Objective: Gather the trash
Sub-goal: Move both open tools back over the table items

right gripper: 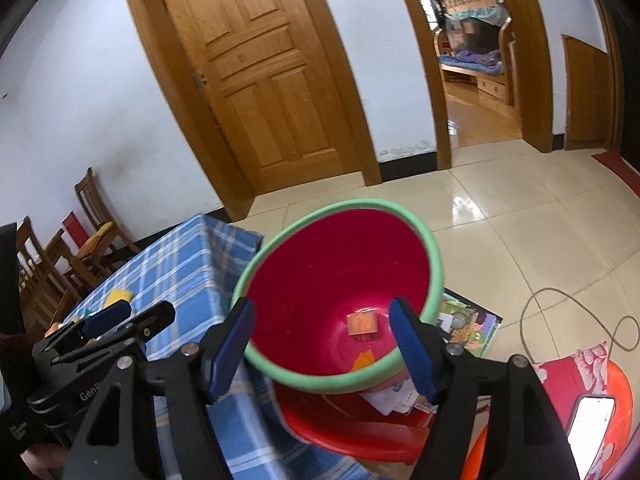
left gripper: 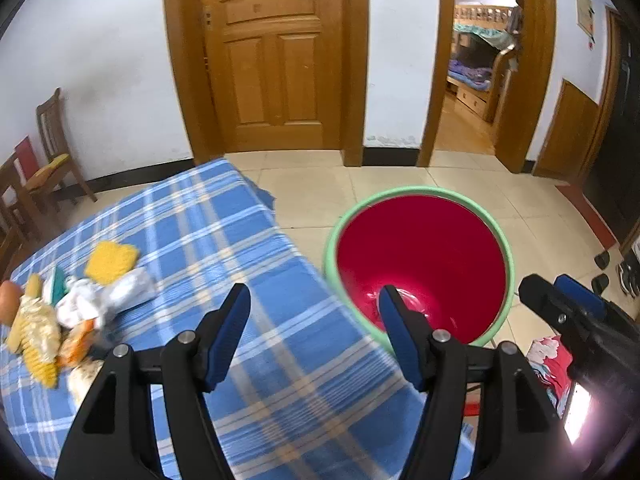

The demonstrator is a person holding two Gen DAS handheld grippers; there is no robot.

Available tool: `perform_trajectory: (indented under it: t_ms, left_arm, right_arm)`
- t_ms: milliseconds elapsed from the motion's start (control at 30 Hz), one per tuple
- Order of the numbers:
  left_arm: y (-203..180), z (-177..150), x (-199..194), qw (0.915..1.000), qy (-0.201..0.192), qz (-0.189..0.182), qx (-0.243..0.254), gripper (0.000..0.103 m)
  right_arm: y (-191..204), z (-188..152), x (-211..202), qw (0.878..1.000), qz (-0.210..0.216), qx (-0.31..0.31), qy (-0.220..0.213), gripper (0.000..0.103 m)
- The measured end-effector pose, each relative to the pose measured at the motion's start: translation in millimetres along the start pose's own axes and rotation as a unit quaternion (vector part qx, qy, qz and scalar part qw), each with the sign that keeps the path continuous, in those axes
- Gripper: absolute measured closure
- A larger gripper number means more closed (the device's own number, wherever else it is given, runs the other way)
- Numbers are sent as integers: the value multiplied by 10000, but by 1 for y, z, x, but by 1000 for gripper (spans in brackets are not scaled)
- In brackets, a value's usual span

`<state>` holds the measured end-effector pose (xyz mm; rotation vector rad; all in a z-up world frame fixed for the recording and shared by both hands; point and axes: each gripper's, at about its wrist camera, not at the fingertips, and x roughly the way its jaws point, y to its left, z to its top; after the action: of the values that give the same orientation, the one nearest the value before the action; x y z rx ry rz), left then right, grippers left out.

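Now both tools are released and carry nothing: the left hand-held gripper [left gripper: 314, 300] hangs over the counter [left gripper: 280, 360] edge, the right hand-held gripper [right gripper: 322, 314] frames the red bin [right gripper: 434, 256]. Trash pile [left gripper: 72, 308] lies at nine o'clock on the blue plaid cloth. Orange scraps [right gripper: 362, 325] sit on the bin's bottom.

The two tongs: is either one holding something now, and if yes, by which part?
Nothing is held. The left tongs and the right tongs both stand open with empty gaps, above the red plastic bin with the green rim.
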<state>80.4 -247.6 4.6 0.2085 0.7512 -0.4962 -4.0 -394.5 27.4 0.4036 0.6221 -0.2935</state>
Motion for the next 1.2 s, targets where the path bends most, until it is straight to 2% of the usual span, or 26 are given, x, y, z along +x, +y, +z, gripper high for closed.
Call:
perform_trajectory:
  t_ms: [567,1200]
  left_arm:
    - [84,-26,-64,9956,-275,723,-534,34]
    - [186,-64,-99,9805,-282,1479,-1266,34]
  right_arm:
    - [72,-17,-18,9963,593,-614,47,28]
    - [158,-47,-13,9856,1077,-1260,339,21]
